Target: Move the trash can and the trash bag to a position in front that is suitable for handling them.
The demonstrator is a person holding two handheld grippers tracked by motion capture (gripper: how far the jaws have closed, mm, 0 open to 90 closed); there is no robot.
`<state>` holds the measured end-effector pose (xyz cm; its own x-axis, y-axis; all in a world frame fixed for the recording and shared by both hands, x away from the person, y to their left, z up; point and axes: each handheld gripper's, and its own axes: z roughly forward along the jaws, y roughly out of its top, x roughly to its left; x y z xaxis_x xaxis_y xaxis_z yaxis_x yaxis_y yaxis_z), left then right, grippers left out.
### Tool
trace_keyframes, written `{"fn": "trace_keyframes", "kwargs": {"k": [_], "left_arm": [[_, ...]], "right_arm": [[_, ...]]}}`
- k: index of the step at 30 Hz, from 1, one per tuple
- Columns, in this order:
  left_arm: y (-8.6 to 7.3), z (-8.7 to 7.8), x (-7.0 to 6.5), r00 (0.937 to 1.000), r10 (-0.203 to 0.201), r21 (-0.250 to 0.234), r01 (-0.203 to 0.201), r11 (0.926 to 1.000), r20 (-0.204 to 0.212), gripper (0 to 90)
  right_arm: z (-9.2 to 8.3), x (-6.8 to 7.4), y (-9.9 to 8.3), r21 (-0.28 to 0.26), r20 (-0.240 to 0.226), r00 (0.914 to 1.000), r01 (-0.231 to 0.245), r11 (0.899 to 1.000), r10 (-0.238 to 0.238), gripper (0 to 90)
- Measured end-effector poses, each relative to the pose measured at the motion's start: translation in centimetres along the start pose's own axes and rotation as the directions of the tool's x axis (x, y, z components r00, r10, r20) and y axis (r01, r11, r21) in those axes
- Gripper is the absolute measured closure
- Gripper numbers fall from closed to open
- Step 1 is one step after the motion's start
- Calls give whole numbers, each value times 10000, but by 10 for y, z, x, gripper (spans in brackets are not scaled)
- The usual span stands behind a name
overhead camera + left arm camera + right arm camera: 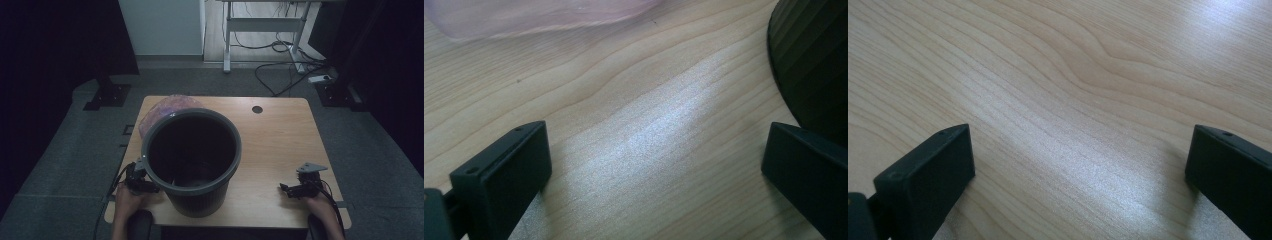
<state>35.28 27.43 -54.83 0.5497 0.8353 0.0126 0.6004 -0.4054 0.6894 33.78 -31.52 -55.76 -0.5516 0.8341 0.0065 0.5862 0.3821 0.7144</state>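
Jaws spread wide on left gripper (140,181) and right gripper (298,189), nothing between. Dark ribbed bin (192,159), round, upright, near-left, just beside left gripper. Crumpled pink plastic bag (160,111) behind. Pale wooden table (280,145); grey carpet (370,150), cables (285,50) far.

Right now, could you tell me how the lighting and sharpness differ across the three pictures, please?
High view: dim overall, the surroundings nearly black, the dark bin showing little inside. Left gripper view: bright, a pale sheen on the wooden table, the pink plastic bag soft and blurred at the top. Right gripper view: bright too, with a pale sheen along the wood grain, and the near jaws slightly soft.
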Motion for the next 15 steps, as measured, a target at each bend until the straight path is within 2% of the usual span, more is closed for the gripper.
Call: {"fn": "trace_keyframes", "kwargs": {"k": [13,15], "left_arm": [[2,2,1,10000,29,46,-30,10000,53,0],[4,2,0,9999,-127,99,127,9999,31,0]], "right_arm": [[0,0,0,4,-36,10000,19,10000,-19,0],[0,0,0,6,-42,10000,23,10000,-23,0]]}}
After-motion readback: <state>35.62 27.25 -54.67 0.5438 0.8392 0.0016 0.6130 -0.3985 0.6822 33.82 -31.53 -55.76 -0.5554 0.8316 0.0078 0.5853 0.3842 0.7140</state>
